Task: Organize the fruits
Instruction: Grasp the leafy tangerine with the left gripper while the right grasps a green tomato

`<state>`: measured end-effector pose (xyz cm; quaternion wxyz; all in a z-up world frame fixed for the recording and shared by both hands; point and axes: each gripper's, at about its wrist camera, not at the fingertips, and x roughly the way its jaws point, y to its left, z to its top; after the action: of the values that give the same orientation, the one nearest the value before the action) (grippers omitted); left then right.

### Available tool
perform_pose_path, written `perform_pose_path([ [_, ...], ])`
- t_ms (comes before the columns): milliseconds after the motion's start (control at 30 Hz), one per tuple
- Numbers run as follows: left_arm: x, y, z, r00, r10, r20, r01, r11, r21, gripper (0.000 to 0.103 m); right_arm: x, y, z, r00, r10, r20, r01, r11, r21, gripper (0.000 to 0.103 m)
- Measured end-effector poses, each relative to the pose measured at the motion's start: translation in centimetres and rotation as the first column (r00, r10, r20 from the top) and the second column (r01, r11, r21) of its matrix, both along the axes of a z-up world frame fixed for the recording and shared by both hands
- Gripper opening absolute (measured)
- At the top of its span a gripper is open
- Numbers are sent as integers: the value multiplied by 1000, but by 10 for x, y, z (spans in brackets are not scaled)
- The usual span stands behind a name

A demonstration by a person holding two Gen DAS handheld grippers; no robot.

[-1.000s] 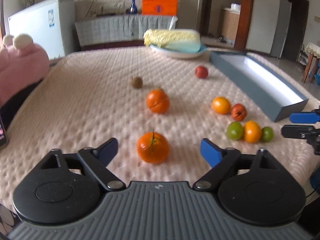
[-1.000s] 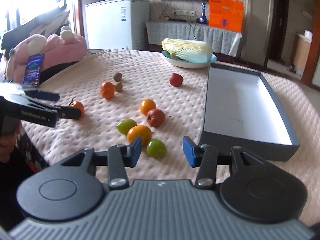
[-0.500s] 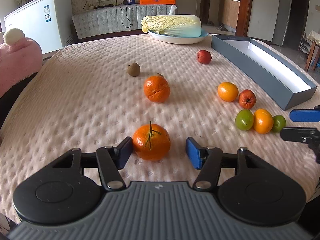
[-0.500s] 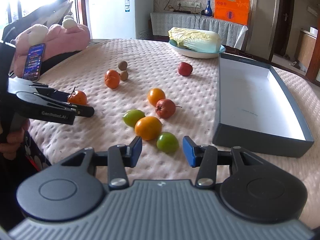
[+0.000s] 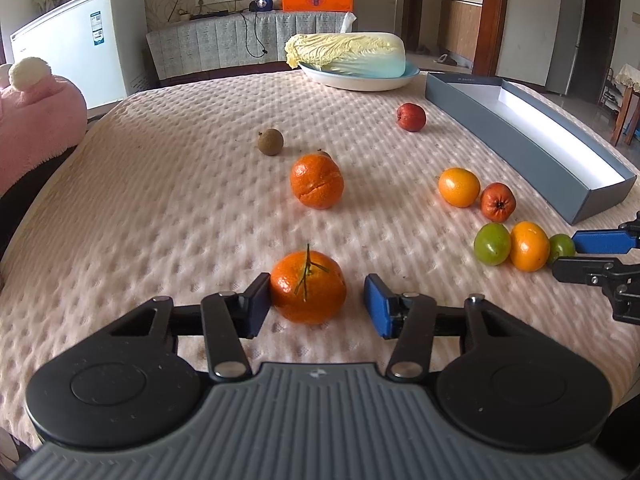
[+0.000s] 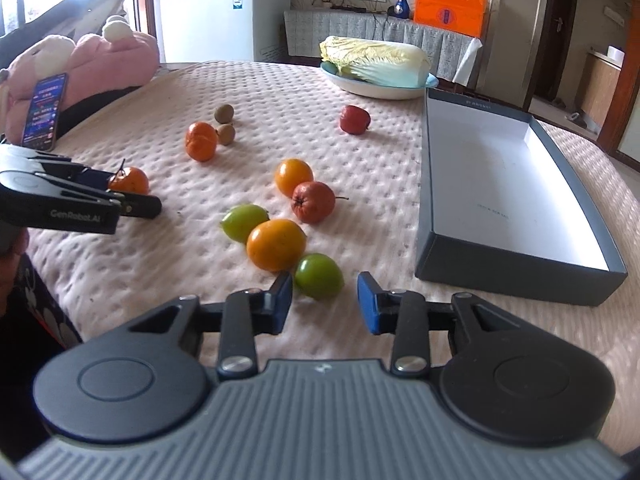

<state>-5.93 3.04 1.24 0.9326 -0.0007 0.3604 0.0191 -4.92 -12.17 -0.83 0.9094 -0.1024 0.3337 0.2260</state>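
A stemmed mandarin (image 5: pixel 308 286) lies on the pink quilted table between the fingertips of my left gripper (image 5: pixel 316 306). Its jaws are closing: the left pad touches the fruit and the right pad stands a gap away. My right gripper (image 6: pixel 325 303) straddles a small green fruit (image 6: pixel 319 276), its jaws also closing, and the right pad is clear of the fruit. Just behind the green fruit sit an orange fruit (image 6: pixel 276 244), a second green one (image 6: pixel 242 222), a red one (image 6: pixel 313 201) and another orange one (image 6: pixel 293 176). The empty grey box (image 6: pixel 516 280) stands to the right.
A peeled-looking mandarin (image 5: pixel 317 180), two brown fruits (image 6: pixel 224 112) and a red fruit (image 5: pixel 411 117) lie farther back. A cabbage on a plate (image 5: pixel 352 60) stands at the far edge. A pink plush (image 6: pixel 92 60) and a phone (image 6: pixel 44 112) sit at the left.
The left jaws have narrowed around the stemmed mandarin until one pad touches it. The right gripper has come forward and lower over the small green fruit, and its jaws have narrowed slightly.
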Motion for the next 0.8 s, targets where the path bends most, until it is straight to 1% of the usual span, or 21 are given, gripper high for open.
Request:
perform_pose_path([
  [533, 4, -4, -1, 1000, 16, 5, -16, 1000, 8, 56, 4, 6, -4, 1000, -6, -15, 6, 1000, -10, 38],
  [567, 4, -4, -1, 1000, 16, 6, -16, 1000, 9, 55, 4, 6, -4, 1000, -6, -16, 6, 1000, -9, 38],
  [633, 5, -4, -1, 1000, 16, 8, -16, 1000, 10, 50, 4, 6, -4, 1000, -7, -15, 6, 1000, -10, 38],
  [700, 5, -4, -1, 1000, 19, 10, -19, 1000, 8, 46, 3, 7, -4, 1000, -2, -19, 2, 1000, -6, 34],
  [733, 6, -3, -1, 1000, 22, 10, -22, 1000, 7, 45, 4, 7, -4, 1000, 1, -23, -1, 1000, -1, 33],
  [800, 7, -3, -1, 1000, 24, 10, -24, 1000, 4, 44, 4, 7, -4, 1000, 3, -23, -3, 1000, 0, 33],
])
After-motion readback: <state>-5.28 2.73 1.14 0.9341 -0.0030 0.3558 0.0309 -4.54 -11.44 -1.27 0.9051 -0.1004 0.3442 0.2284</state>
